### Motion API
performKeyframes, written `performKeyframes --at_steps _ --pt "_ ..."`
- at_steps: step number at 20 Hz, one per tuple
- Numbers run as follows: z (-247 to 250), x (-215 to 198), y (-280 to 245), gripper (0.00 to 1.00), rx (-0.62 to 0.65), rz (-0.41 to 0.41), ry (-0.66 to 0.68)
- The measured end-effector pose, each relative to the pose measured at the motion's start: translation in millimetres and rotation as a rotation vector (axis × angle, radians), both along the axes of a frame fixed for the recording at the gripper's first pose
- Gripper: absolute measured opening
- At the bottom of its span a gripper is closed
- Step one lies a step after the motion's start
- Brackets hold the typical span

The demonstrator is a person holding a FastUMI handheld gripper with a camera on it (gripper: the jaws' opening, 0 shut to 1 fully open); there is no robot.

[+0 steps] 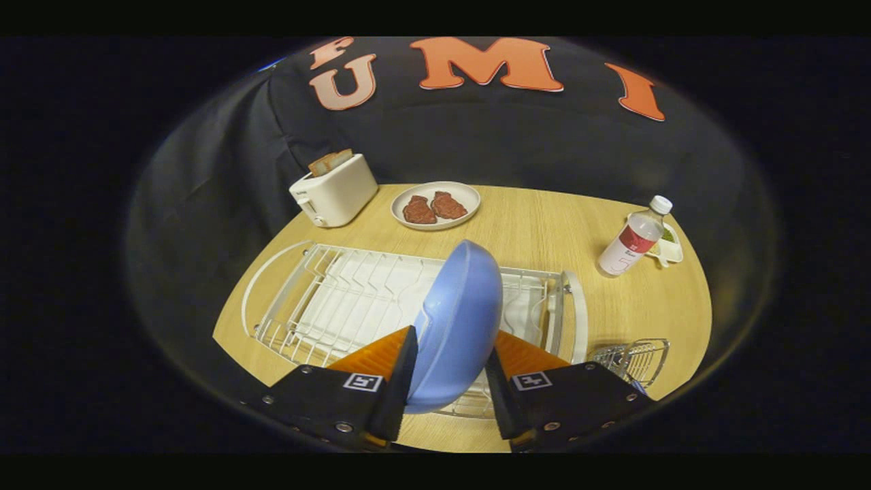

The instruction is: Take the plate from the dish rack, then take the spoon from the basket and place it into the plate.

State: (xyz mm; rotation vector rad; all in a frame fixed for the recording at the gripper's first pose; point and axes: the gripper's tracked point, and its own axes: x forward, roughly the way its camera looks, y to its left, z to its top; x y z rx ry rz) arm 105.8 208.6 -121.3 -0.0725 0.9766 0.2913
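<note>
Looking along the gripper (446,367), its two fingers pinch a blue plate (457,320) between them, one finger pressed on each face, so the plate stands on edge and tilted, above the near end of the white wire dish rack (354,299). The rack lies flat on the wooden desk (544,231) just ahead of the fingers, its slots holding nothing else that I can make out, with a white tray under its wires. To the right of the fingers, near the edge of the desk, sits a small wire basket (633,357); what lies inside it is too small to tell. Beyond the rack, a white plate (435,204) carries two reddish-brown pieces of food (433,207) side by side. Left of that plate stands a white toaster (333,190) with a slice of bread (330,161) sticking up from its slot. Far to the right stands a clear bottle (633,238) with a white cap and a red label, and just behind it a small white dish (670,248) holds something green.
</note>
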Motion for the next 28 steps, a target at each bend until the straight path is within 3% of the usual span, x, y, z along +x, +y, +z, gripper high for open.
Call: performKeyframes --at_steps 6,10,18,23,28 --pt "8.0 7.0 -4.0 0.4 -0.046 -0.092 -0.004" --pt "34.6 36.1 -15.2 0.32 -0.127 -0.156 -0.151" --pt "54.9 51.8 -17.2 0.23 -0.249 -0.168 -0.294" --pt "77.1 50.6 -26.3 0.22 -0.192 -0.207 -0.33" --pt "87.1 23.1 -33.9 0.22 -0.083 -0.209 -0.305"
